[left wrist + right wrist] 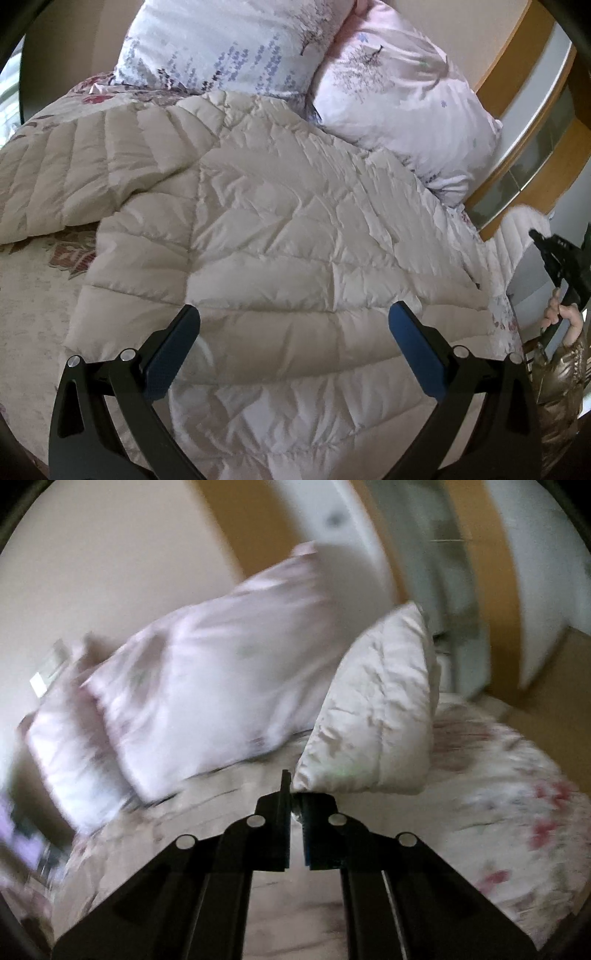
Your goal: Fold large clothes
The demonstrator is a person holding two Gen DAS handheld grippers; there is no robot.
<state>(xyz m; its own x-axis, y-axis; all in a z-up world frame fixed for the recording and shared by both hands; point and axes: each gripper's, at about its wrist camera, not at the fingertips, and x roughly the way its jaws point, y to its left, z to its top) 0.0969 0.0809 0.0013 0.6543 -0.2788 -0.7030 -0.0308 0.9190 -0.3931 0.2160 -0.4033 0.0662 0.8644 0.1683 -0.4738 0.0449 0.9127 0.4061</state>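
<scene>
Jaws of left gripper (293, 325) wide apart above cream quilted jacket (258, 229) spread on the bed (33, 295), right gripper (294, 794) jaws clamped on its lifted sleeve (373, 716), pillows (406, 103) behind.

- The left gripper (293, 317) hovered low with its blue-padded fingers (173, 354) spread wide apart, nothing between them.
- The right gripper (293, 805) had its fingers pinched nearly together on fabric.
- In the left wrist view, a bare hand (563, 319) gripped the right gripper's handle.
</scene>
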